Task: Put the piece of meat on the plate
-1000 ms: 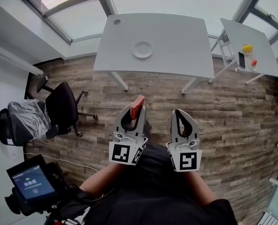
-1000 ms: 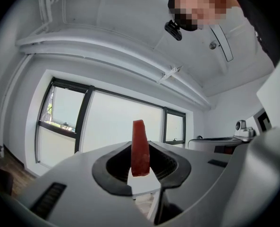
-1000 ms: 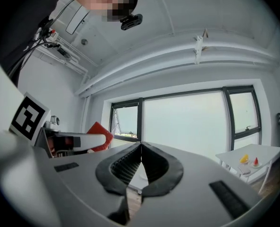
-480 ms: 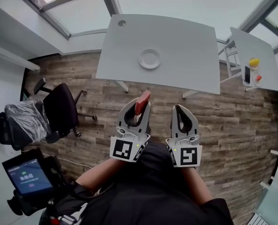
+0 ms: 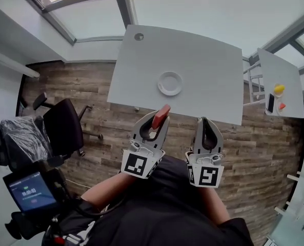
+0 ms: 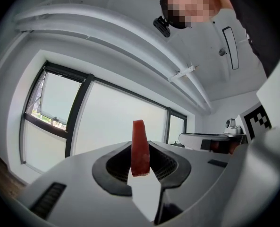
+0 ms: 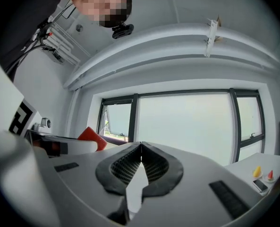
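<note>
Meat (image 6: 140,148), a smooth red tapered slab, stood clamped upright between the ribbed black pads (image 6: 119,164) of the left gripper (image 5: 155,126) near the matte grey table (image 5: 203,65), whose round white plate (image 5: 170,83) only the head view showed, while the right gripper (image 5: 206,123) was clenched empty.
</note>
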